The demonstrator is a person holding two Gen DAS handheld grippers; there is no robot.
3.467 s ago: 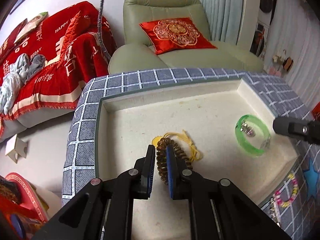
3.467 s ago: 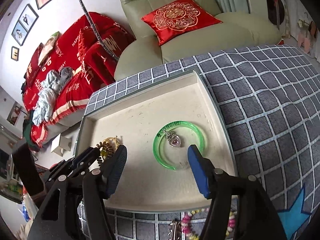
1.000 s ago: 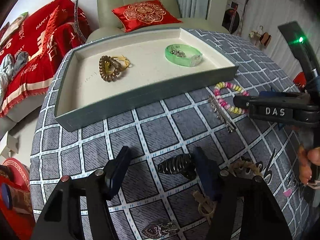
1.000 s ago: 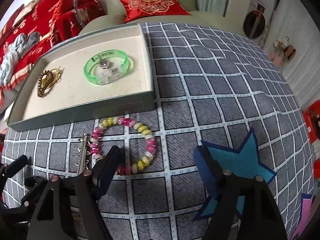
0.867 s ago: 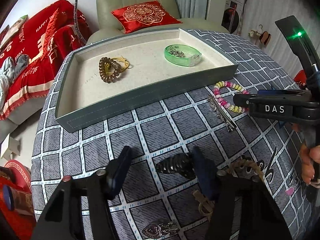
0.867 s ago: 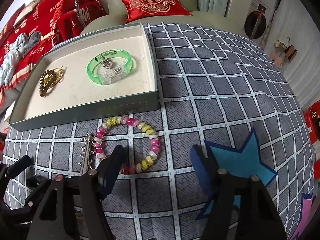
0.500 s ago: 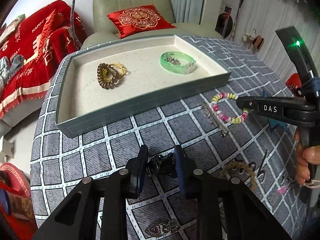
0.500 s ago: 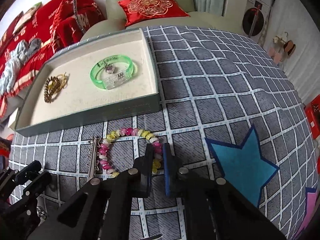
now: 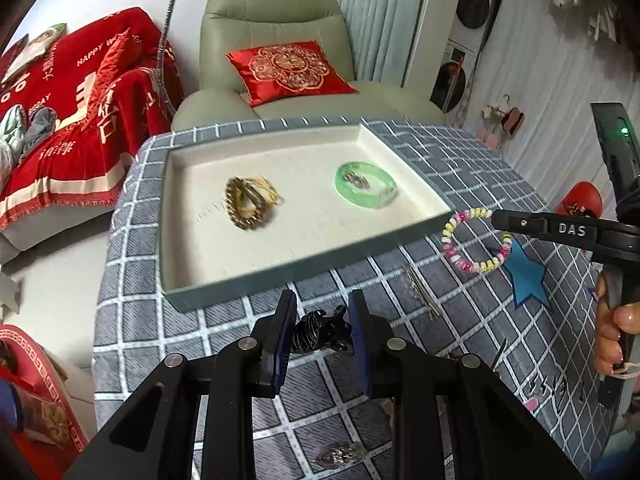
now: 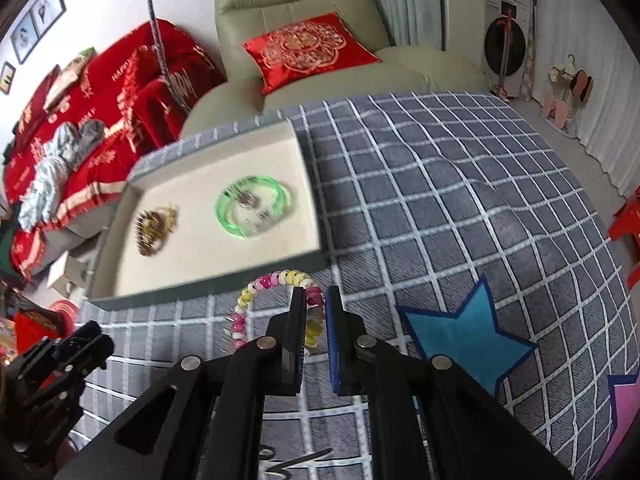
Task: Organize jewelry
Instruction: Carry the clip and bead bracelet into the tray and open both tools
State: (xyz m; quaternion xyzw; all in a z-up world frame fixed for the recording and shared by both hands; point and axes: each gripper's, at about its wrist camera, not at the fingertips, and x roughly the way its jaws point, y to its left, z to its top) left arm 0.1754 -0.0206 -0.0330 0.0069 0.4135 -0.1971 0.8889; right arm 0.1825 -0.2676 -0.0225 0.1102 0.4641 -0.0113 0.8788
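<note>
Left gripper [image 9: 320,334] pinches a black ribbed claw hair clip [image 9: 319,331], lifted just short of the near wall of the grey-green, cream-lined tray [image 9: 256,280]. Right gripper [image 10: 316,330] clamps a pink, yellow and white beaded bracelet [image 10: 276,286] beside the tray's near right corner. Inside the tray: translucent green bangle [image 9: 366,184] and gold-brown bead bracelet [image 9: 244,202], well apart, bare lining between. A thin silver hair pin [image 9: 420,290] lies on the grey checked cloth [image 10: 440,200].

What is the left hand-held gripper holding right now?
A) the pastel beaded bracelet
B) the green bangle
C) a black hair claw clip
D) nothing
C: the left hand-held gripper is shut on the black hair claw clip, raised off the checked cloth; the right hand-held gripper has the beaded bracelet.
</note>
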